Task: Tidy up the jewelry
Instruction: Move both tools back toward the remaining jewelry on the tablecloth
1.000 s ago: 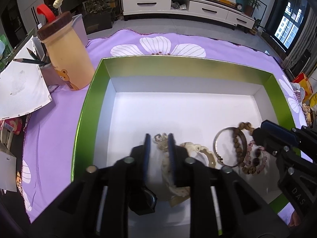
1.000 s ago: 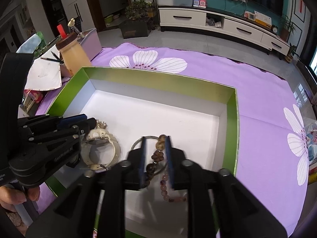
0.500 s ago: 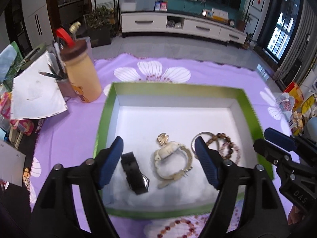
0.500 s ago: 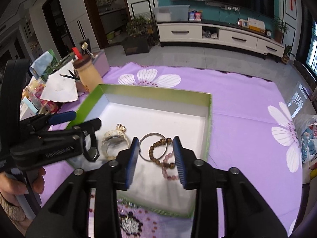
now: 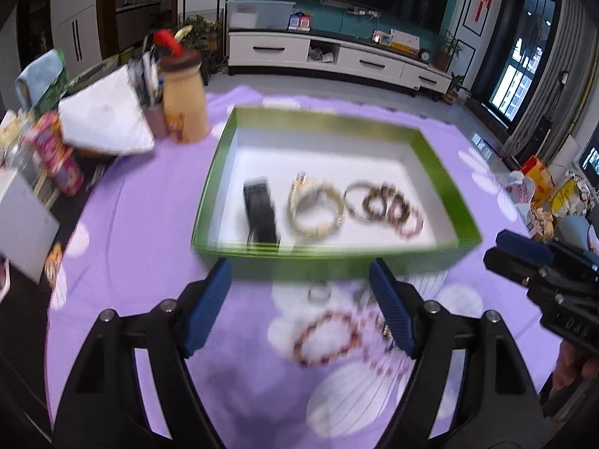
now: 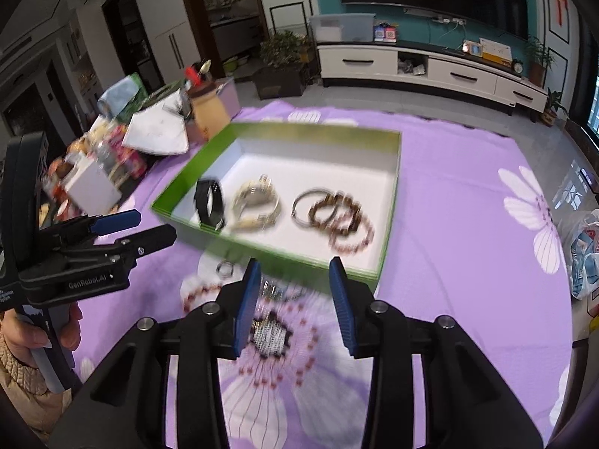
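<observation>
A green box [image 5: 325, 263] with a white floor holds a black watch [image 5: 260, 209], a cream and gold watch [image 5: 314, 211], a silver bangle [image 5: 350, 202] and brown and pink bead bracelets [image 5: 406, 219]. In front of it on the purple cloth lie a red bead bracelet [image 5: 325, 336] and a small silver ring [image 5: 319, 292]. My left gripper [image 5: 299, 265] hangs open above these, holding nothing. My right gripper [image 6: 295, 262] is open too, over a sparkly piece [image 6: 267, 333] on the cloth. Each gripper shows in the other's view, the right gripper [image 5: 494, 247] and the left gripper [image 6: 155, 224].
A tan bottle with a brown lid [image 5: 185, 101], a white sheet [image 5: 105, 123], a white box [image 5: 22, 224] and packets crowd the left side. Bags [image 5: 531, 183] lie off the cloth at the right. The picture is blurred by motion.
Both grippers have pulled back and up out of the box to above the cloth. The left opened wide off the cream watch; the right opened off the bead bracelets.
</observation>
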The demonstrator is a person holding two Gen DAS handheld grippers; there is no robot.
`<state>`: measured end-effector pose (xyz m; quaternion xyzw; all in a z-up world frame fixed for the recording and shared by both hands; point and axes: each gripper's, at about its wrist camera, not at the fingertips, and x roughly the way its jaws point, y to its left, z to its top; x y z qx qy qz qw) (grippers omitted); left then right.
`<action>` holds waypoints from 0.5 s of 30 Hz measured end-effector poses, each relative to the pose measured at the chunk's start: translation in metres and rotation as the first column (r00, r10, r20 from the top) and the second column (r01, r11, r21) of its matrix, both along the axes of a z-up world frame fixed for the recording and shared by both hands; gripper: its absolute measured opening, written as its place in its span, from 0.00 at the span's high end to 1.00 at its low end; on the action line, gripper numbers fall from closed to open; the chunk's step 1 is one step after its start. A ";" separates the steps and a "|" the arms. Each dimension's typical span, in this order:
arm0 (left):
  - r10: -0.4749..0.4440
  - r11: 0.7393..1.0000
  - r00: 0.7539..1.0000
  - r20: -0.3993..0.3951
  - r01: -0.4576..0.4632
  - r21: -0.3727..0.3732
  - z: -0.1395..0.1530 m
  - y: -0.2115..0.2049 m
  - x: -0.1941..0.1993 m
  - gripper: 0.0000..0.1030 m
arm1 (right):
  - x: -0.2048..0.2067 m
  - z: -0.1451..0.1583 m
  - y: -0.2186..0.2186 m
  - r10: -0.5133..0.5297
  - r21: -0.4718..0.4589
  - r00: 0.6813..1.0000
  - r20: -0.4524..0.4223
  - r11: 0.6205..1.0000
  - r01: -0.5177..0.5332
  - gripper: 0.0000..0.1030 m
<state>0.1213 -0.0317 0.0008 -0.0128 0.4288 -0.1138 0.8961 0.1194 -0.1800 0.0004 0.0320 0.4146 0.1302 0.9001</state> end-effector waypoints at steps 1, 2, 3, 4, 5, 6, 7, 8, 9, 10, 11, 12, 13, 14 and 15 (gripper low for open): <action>0.000 1.000 1.000 -0.004 0.000 0.001 -0.007 0.002 -0.009 0.25 | -0.003 -0.004 0.003 0.006 -0.005 1.000 -0.006 1.000 -0.006 0.63; 0.000 1.000 1.000 -0.013 0.000 -0.001 -0.013 0.004 -0.016 0.25 | -0.010 -0.010 0.007 0.021 -0.011 1.000 -0.016 1.000 -0.021 0.63; 0.002 1.000 1.000 -0.025 -0.003 -0.007 -0.019 0.007 -0.021 0.25 | -0.014 -0.015 0.010 0.030 -0.016 0.999 -0.023 0.999 -0.030 0.63; 0.009 1.000 0.999 -0.039 -0.009 -0.020 -0.027 0.010 -0.029 0.25 | -0.019 -0.023 0.013 0.037 -0.020 0.999 -0.034 0.999 -0.038 0.63; 0.014 0.999 0.998 -0.056 -0.016 -0.034 -0.034 0.014 -0.034 0.25 | -0.022 -0.028 0.015 0.045 -0.018 0.998 -0.045 0.999 -0.046 0.63; 0.020 0.999 0.997 -0.070 -0.024 -0.044 -0.039 0.017 -0.035 0.25 | -0.025 -0.035 0.017 0.055 -0.011 0.997 -0.058 0.998 -0.055 0.63; 0.037 0.997 0.995 -0.089 -0.042 -0.057 -0.047 0.022 -0.040 0.25 | -0.026 -0.039 0.019 0.059 -0.008 0.996 -0.067 0.998 -0.060 0.63; 0.045 0.997 0.994 -0.101 -0.051 -0.063 -0.053 0.024 -0.043 0.25 | -0.029 -0.046 0.021 0.061 -0.006 0.995 -0.080 0.998 -0.061 0.63; 0.053 0.996 0.992 -0.113 -0.061 -0.067 -0.058 0.027 -0.045 0.25 | -0.030 -0.051 0.022 0.059 -0.005 0.994 -0.088 0.998 -0.059 0.63; 0.059 0.995 0.991 -0.120 -0.068 -0.070 -0.061 0.028 -0.046 0.25 | -0.031 -0.055 0.022 0.055 0.000 0.994 -0.095 0.998 -0.056 0.63; 0.065 0.994 0.990 -0.127 -0.075 -0.078 -0.064 0.029 -0.047 0.25 | -0.032 -0.060 0.021 0.051 0.010 0.993 -0.103 0.999 -0.050 0.63; 0.069 0.993 0.989 -0.131 -0.081 -0.084 -0.066 0.031 -0.047 0.26 | -0.032 -0.063 0.021 0.047 0.018 0.993 -0.107 0.999 -0.045 0.63; 0.072 0.993 0.988 -0.133 -0.084 -0.085 -0.067 0.032 -0.047 0.27 | -0.032 -0.066 0.021 0.043 0.020 0.993 -0.110 0.999 -0.041 0.63; 0.072 0.993 0.988 -0.135 -0.084 -0.083 -0.068 0.031 -0.046 0.27 | -0.030 -0.067 0.020 0.040 0.020 0.993 -0.113 0.999 -0.038 0.63; 0.068 0.993 0.988 -0.136 -0.080 -0.083 -0.068 0.030 -0.044 0.29 | -0.029 -0.068 0.020 0.037 0.021 0.993 -0.115 0.999 -0.035 0.63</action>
